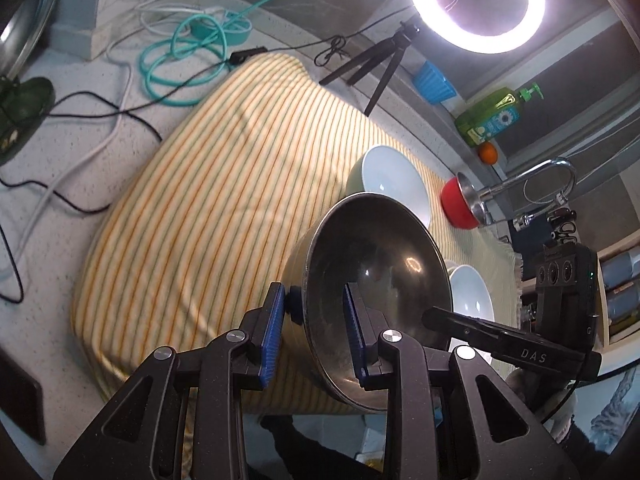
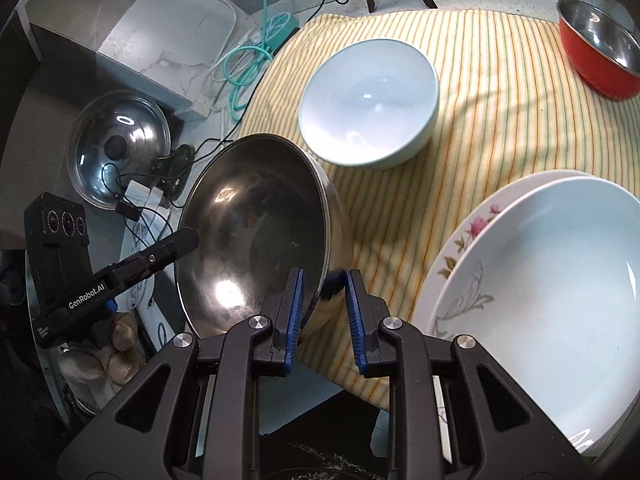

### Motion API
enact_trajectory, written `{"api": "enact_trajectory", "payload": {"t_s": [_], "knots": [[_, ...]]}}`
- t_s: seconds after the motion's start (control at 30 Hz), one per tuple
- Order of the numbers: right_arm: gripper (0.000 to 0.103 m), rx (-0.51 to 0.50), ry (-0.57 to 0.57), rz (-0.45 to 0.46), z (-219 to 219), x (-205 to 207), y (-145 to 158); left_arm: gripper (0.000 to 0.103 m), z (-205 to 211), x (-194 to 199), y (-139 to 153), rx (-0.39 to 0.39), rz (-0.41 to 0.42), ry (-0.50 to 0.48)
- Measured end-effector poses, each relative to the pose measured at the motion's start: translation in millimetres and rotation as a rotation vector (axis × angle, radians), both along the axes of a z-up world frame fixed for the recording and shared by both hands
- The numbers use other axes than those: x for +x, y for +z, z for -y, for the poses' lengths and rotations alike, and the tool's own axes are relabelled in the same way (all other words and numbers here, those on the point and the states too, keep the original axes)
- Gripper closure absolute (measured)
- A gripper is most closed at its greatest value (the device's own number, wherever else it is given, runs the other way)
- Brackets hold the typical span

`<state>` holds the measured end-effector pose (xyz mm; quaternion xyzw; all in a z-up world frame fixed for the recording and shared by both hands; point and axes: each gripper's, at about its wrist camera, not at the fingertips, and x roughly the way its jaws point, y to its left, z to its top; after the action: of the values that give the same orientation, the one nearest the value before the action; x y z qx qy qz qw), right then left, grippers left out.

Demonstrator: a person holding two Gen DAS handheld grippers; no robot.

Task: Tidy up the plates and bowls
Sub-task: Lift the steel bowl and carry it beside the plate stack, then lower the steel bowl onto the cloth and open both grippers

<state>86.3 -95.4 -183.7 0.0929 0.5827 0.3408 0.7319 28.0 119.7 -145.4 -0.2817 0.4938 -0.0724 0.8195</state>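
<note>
- Steel, dark and glossy inside: a large metal bowl (image 1: 376, 280) hangs tilted over the near edge of the striped cloth (image 1: 224, 184), carried between both tongs.
- Closed on its rim, the left gripper (image 1: 316, 336) has one blue pad outside the wall and the other inside the basin.
- On the opposite rim the right gripper (image 2: 323, 316) is clamped the same way, inner pad against the shiny inside, outer pad on the pale outer wall.
- Each wrist view shows the other tool: a black arm reaching to the far rim of the bowl, with a small camera block behind it.
- Just right of the right gripper, two white plates (image 2: 540, 288) sit stacked on the cloth; the lower one shows a pink flower pattern along its rim.
- Farther back, a pale blue bowl (image 2: 368, 104) stands upright on the cloth, apart from the metal bowl.
- Beyond it, near the cloth's far right corner, a red bowl (image 2: 592, 68) with a steel lining stands by the chrome faucet (image 1: 536, 188).
- Left of the cloth, a glass pot lid (image 2: 116, 152) lies on the speckled counter (image 1: 60, 184) among black and white cables.
- A teal cable (image 1: 180, 68) coils near the cloth's far left corner.
- At the back a lit ring light (image 1: 476, 0) stands on a small black tripod (image 1: 368, 68), with a green soap bottle (image 1: 492, 116) on the ledge to its right.
</note>
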Motion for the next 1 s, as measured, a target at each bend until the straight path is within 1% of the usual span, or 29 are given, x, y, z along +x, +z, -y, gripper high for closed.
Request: {"api": "enact_trajectory", "payload": {"t_s": [0.33,0.57,0.83,0.87,0.9,1.0], "knots": [[0.081,-0.043,-0.001,0.001,3.7,-6.1,-10.1,0.076,8.5,-3.9,-9.5,-0.001,-0.026,-0.019],[0.081,-0.046,-0.003,-0.005,6.6,-6.0,-14.7,0.076,11.4,-2.8,-13.4,0.005,-0.035,-0.027],[0.08,-0.053,0.01,0.005,0.3,-7.0,-14.1,0.076,10.5,-1.0,-15.3,0.004,-0.041,-0.03],[0.076,-0.051,0.01,0.006,0.5,-6.9,-14.3,0.076,10.5,-1.0,-15.3,0.004,-0.041,-0.029],[0.07,-0.05,0.008,0.007,0.7,-6.8,-14.2,0.076,10.6,-1.0,-15.2,0.005,-0.042,-0.029],[0.061,-0.036,0.009,0.012,1.5,-6.3,-12.0,0.073,10.3,-1.2,-14.6,0.005,-0.039,-0.03]]}}
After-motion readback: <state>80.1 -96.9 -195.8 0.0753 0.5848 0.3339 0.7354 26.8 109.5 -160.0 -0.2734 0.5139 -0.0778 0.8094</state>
